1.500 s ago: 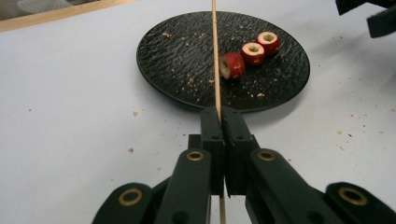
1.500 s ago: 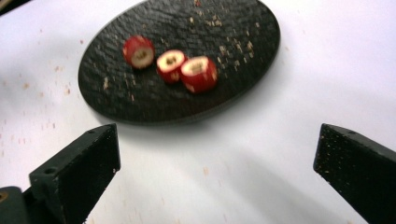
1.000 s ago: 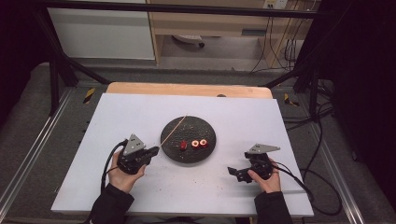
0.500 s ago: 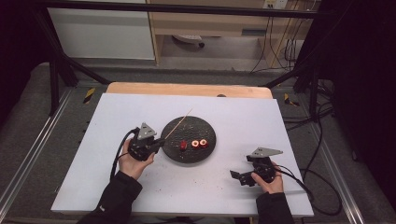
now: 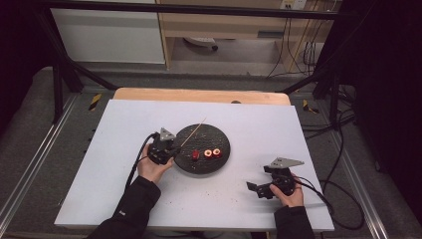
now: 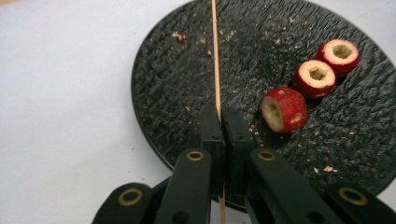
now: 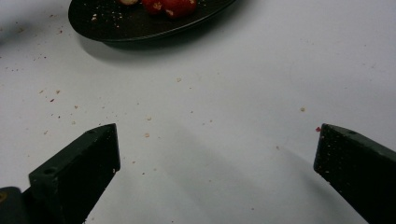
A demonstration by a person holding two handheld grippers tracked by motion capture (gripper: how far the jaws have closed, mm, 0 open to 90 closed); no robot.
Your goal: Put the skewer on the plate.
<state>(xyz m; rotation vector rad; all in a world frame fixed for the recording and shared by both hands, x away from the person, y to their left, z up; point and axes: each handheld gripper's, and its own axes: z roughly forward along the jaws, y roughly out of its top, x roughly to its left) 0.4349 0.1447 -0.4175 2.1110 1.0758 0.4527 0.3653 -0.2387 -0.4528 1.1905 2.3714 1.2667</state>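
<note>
A round black plate [image 5: 219, 134] [image 6: 177, 70] lies in the middle of the white table. On it sit three red cored fruit pieces [image 5: 205, 153] [image 6: 310, 77] in a row. A thin wooden skewer [image 5: 195, 131] [image 6: 215, 51] lies across the plate. My left gripper [image 5: 166, 149] [image 6: 222, 116] is at the plate's left edge, shut on the skewer's near end. My right gripper [image 5: 255, 189] [image 7: 217, 154] rests on the table to the plate's right front, jaws wide open with nothing between them. The plate's edge [image 7: 140, 32] shows far ahead of it.
Crumbs are scattered over the white table [image 5: 124, 124] [image 7: 196, 116] in front of the plate. A wooden board edge [image 5: 199, 94] runs along the back. Cables [image 5: 338, 164] hang off the right side. Metal frame rails [image 5: 30, 164] flank the table.
My left gripper has moved right and forward to the plate's left edge and closed on the skewer. My right gripper has stayed almost still.
</note>
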